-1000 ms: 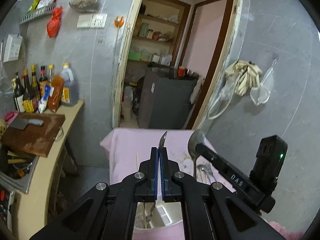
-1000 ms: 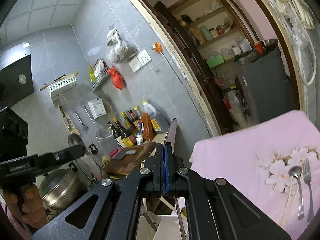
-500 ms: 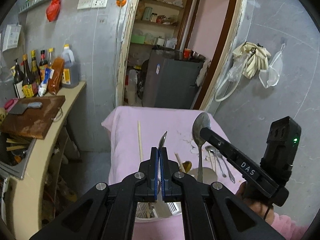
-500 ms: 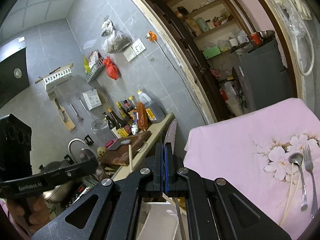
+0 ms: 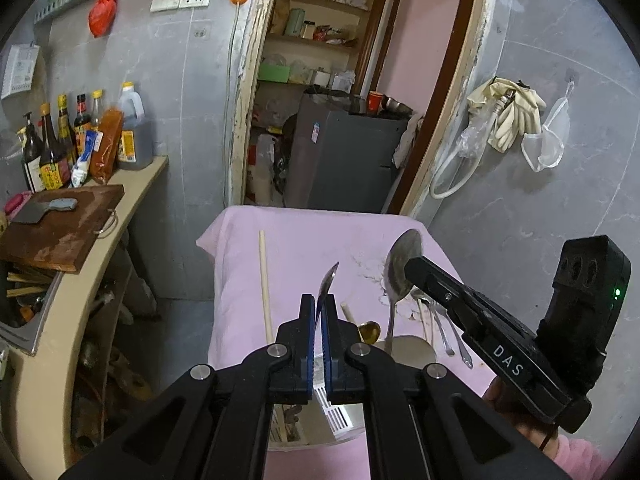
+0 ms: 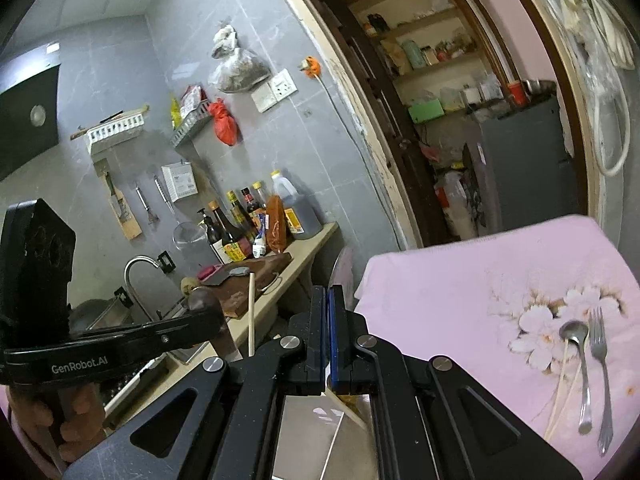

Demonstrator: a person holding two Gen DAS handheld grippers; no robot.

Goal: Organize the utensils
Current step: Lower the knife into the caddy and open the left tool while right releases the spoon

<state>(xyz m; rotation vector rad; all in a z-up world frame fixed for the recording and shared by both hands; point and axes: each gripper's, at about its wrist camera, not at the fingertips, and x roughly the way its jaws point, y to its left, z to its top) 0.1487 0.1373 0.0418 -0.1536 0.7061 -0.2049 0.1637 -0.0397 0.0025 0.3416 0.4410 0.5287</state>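
My left gripper (image 5: 317,320) is shut on a metal spoon (image 5: 329,280) seen edge-on, its bowl sticking up past the fingertips. My right gripper (image 6: 329,308) is shut on a second metal spoon (image 5: 401,268), whose bowl also shows edge-on in the right wrist view (image 6: 342,270). Both are held above a white utensil holder (image 5: 320,392) on the pink floral cloth (image 6: 460,304). A spoon (image 6: 578,356), a fork (image 6: 600,364) and pale chopsticks (image 6: 562,384) lie on the cloth at the right. A wooden chopstick (image 5: 265,280) stands up from the holder.
A kitchen counter (image 5: 132,200) runs along the left with a wooden cutting board (image 5: 60,224), a cleaver and sauce bottles (image 5: 80,136). A sink with a tap (image 6: 138,268) lies beyond it. A doorway with a grey fridge (image 5: 340,152) is behind the table.
Both grippers have tilted down and dropped toward the table, each still holding its spoon. More of the pink cloth and the holder has come into view.
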